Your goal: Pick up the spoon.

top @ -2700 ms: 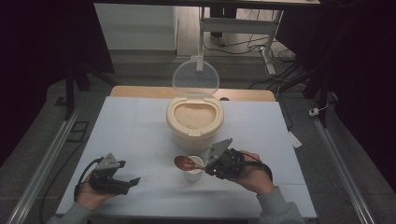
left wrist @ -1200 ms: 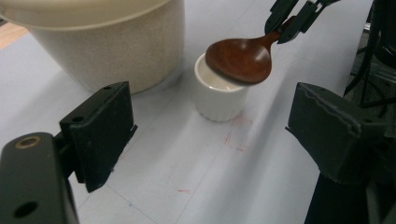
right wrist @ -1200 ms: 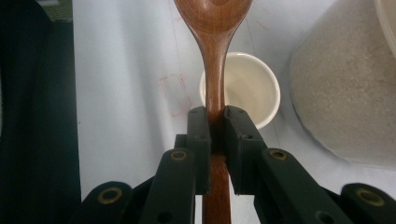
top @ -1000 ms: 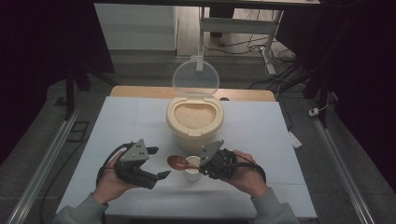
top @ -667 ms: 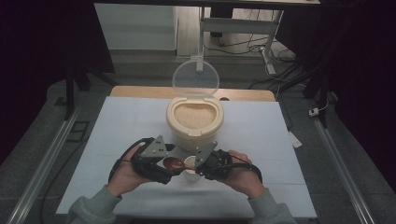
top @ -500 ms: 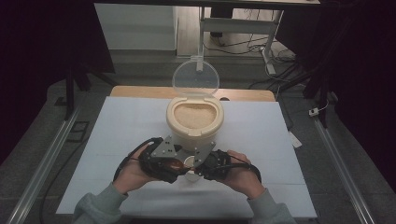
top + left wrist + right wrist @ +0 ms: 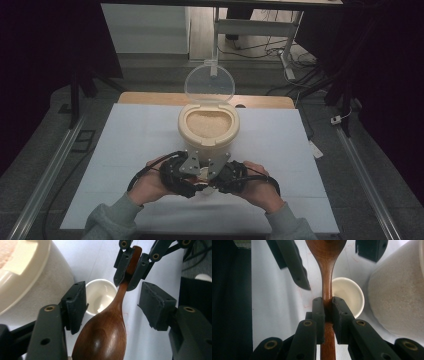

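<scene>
Right gripper (image 7: 326,312) was clamped on the handle of a wooden spoon (image 7: 107,327), held over a small white cup (image 7: 100,298) just beside the cream rice container (image 7: 208,131) on the white table (image 7: 130,145). Left gripper (image 7: 112,307) had just been closing, its jaws on either side of the spoon's bowl, not yet touching it.

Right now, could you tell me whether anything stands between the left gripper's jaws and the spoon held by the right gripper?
Nothing visible does. The left gripper straddles the spoon bowl, its jaws just closing, with bare gaps on both sides. The right gripper clamps the handle farther along. The cup sits below the spoon, not between pads and bowl.
</scene>
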Available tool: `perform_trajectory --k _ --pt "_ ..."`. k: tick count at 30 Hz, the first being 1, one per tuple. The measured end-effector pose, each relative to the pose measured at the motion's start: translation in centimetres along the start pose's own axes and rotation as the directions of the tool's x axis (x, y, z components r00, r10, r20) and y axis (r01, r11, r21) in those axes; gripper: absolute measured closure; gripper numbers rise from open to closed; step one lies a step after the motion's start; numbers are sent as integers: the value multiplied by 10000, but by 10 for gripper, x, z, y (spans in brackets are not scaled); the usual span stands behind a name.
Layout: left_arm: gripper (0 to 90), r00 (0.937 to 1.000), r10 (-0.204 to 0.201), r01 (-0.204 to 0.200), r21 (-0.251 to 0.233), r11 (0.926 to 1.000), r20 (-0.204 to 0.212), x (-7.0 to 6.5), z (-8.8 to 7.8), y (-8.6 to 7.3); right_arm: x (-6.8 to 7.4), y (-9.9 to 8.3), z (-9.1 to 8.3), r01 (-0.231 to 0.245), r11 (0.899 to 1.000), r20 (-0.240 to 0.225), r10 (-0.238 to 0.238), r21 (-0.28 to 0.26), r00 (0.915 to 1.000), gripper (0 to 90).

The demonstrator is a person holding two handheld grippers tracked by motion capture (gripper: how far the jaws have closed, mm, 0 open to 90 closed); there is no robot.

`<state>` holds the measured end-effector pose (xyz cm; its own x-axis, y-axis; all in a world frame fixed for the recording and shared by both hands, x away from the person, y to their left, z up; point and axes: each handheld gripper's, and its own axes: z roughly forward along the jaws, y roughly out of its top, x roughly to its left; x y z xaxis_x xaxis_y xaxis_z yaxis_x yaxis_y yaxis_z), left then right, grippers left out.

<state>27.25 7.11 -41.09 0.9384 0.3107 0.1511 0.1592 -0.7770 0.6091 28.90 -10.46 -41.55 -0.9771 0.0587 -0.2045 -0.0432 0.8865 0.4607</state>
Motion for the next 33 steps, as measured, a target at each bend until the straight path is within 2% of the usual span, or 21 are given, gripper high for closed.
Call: perform_trajectory --k 2,6,7,10,11,12,15,18,24,25,26,28,29,33 --pt "428 9997 195 -199 303 9993 122 1 4 2 0 0 1 81 10000 35 -80 -45 10000 808" --pt "465 9993 233 -246 432 9988 309 2 7 2 1 -1 1 20 9999 40 -20 -116 10000 808" --pt "509 9988 251 -270 456 9986 410 3 7 2 2 0 0 39 10000 106 -39 -49 9999 808" --pt "538 9981 179 -208 503 9985 591 2 10 1 2 0 0 264 9997 1 -264 1 9997 808" --pt "565 9977 227 -265 601 9978 631 3 11 1 3 1 0 391 9992 251 -391 15 9989 808" --pt "579 9977 308 -351 712 9968 599 4 11 1 3 1 0 502 9987 302 -502 14 9983 808" --pt "621 9970 335 -392 813 9959 694 5 13 1 7 2 -1 597 9982 224 -599 84 9980 808" --pt "643 9955 459 -533 902 9945 825 5 15 1 7 3 -3 993 9950 301 -996 109 9946 808" --pt "671 9882 734 -926 1433 9853 1343 6 21 1 11 4 -4 1456 9891 385 -1464 220 9885 808" --pt "695 9859 867 -1092 1574 9815 1432 6 22 1 12 5 -4 1695 9855 419 -1695 33 9846 808" --pt "707 9839 900 -1149 1611 9802 1542 6 23 1 13 5 -5 1671 9859 330 -1670 3 9854 808" --pt "713 9805 871 -1166 1648 9794 1764 6 26 0 13 5 -5 1750 9845 310 -1747 -80 9841 808" --pt "720 9828 517 -782 1456 9862 1775 3 29 -1 13 5 -6 1808 9834 279 -1804 -142 9832 808" --pt "739 9779 431 -731 1414 9872 2048 4 33 -2 15 5 -5 1858 9826 77 -1858 -63 9826 807"
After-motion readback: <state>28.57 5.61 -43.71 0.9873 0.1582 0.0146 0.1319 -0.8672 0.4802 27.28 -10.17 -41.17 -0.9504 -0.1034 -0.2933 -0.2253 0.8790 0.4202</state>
